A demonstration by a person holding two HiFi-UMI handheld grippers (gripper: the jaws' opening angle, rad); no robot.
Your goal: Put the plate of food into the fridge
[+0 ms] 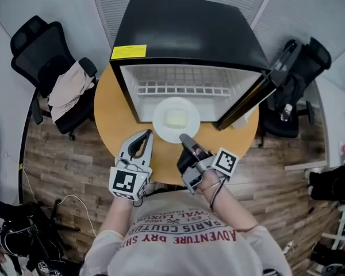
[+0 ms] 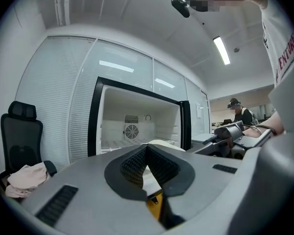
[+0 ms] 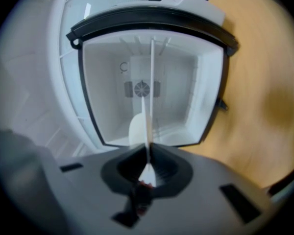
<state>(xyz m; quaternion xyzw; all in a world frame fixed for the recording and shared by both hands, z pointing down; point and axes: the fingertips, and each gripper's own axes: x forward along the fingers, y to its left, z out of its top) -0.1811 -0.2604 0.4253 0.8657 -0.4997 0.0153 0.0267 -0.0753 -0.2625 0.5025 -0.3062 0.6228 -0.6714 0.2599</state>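
R gripper (image 1: 184, 137) pinching plate (image 1: 160, 126) rim, rolled sideways so food (image 1: 176, 118) sits level | plate at fridge (image 1: 187, 33) front edge, door (image 1: 244, 102) open | L gripper (image 1: 147, 133) shut, empty, beside rim: prob. steadying

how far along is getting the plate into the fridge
Done: the fridge door stands open. In hand: the right gripper is shut on the rim of the plate of food, at the mouth of the fridge; the left gripper, jaws together, is beside it holding nothing. Left: push the plate fully inside and let go.
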